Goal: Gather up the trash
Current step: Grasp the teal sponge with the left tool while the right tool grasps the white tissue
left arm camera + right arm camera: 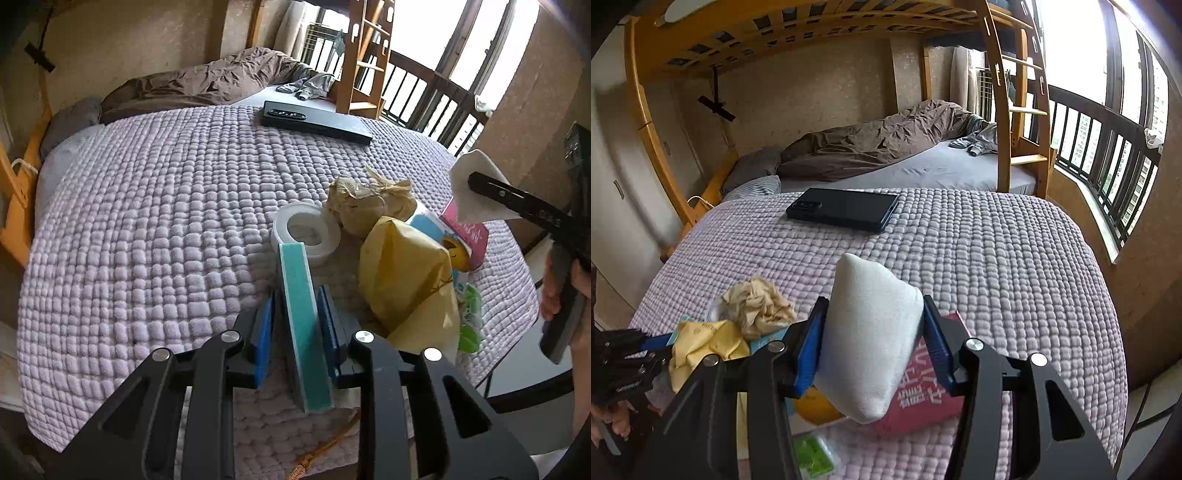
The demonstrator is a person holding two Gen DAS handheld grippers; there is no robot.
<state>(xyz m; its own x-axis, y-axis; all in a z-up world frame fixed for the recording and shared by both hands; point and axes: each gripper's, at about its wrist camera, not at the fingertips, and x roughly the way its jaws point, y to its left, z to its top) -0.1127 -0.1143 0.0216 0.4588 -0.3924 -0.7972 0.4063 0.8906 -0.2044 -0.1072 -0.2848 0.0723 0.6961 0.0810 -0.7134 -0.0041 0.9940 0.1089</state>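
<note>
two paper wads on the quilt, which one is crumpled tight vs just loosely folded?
The tan-brown wad farther back, beside the white tape roll, is crumpled tight and wrinkled all over. The yellow paper nearer the left gripper has broad smooth faces, loosely folded.

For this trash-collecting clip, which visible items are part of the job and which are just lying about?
Job items:
white foam piece, held by right gripper
teal strip, between left gripper pads
crumpled brown paper
yellow paper

Lying about:
dark phone
brown duvet
grey garment
</note>
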